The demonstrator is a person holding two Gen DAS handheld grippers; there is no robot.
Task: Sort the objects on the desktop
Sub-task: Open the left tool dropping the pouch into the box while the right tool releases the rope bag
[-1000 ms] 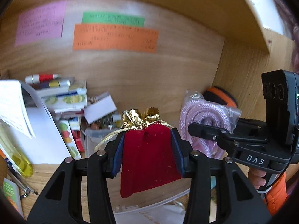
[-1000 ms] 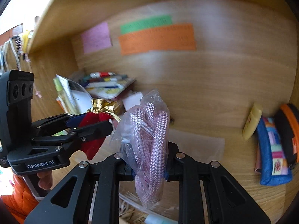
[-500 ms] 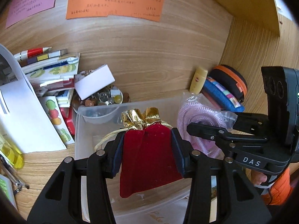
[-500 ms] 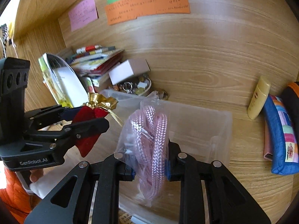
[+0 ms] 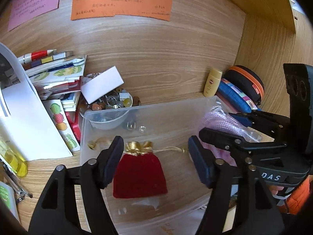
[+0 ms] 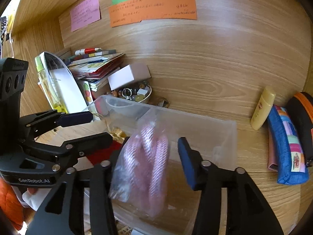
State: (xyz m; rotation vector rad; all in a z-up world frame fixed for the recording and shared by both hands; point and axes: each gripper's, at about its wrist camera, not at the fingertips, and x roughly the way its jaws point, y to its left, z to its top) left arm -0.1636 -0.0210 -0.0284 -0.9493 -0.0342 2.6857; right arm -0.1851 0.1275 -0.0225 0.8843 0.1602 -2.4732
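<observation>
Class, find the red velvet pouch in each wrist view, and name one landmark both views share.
Left wrist: the pouch lies lower centre in the clear bin, between the opening fingers, untouched.
Right wrist: only a red strip shows lower left, behind the left gripper.
Shared landmark: the orange note on the back wall.

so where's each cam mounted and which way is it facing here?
Left wrist: on the left gripper, looking down along its opening jaws at the red pouch lying free in the clear bin; the right gripper shows at right.
Right wrist: on the right gripper, jaws opening, facing the bagged pink rope over the bin; the left gripper shows at left.
Shared: bin, orange note, yellow bottle.
</observation>
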